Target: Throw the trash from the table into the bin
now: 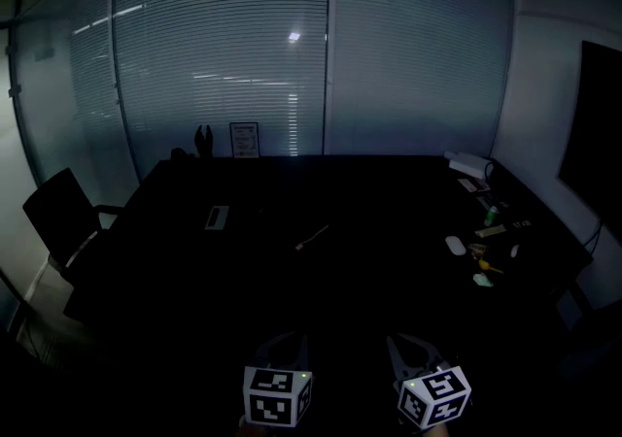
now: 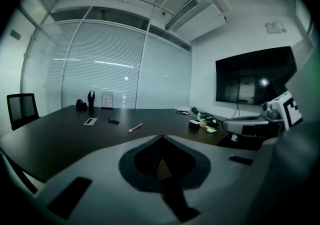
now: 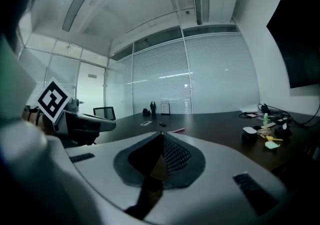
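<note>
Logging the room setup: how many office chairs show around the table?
1: a black chair at the far left side of the table. Others may be hidden in the dark.

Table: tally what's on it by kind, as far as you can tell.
Picture frame: 1
Dark figurine: 1
Grey rectangular plate: 1
Pink stick: 1
Green bottle: 1
White oval object: 1
Mint-green scrap: 1
Total: 7 told apart; other small items unclear.
</note>
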`<state>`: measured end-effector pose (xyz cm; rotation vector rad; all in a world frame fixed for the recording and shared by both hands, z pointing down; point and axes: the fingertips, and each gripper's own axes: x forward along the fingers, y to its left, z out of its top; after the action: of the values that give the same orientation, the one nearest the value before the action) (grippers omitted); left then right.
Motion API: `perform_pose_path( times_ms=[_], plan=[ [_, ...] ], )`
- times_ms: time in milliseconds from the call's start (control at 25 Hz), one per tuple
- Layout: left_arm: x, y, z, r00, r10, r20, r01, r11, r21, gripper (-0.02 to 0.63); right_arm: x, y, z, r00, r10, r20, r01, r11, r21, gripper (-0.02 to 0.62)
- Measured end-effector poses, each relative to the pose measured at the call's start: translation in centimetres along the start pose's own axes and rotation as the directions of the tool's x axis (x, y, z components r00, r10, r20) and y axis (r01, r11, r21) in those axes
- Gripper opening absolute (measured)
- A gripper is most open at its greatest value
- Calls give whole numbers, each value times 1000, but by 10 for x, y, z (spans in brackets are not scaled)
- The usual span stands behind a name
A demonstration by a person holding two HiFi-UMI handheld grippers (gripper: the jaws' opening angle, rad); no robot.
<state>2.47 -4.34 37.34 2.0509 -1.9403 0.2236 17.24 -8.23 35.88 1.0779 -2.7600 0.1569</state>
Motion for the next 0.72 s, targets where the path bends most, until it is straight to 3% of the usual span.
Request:
perform_pose_path(
  times_ms=[240, 720],
  plan=[
    [-3, 18, -1, 998, 52, 17, -51, 998, -43, 0, 11, 15, 3, 999, 40, -8, -40, 999, -29, 8],
    [42, 65, 14, 999, 38, -8, -38, 998, -57, 0, 86, 17, 14, 990, 117, -79, -121, 991, -48, 9]
  ],
)
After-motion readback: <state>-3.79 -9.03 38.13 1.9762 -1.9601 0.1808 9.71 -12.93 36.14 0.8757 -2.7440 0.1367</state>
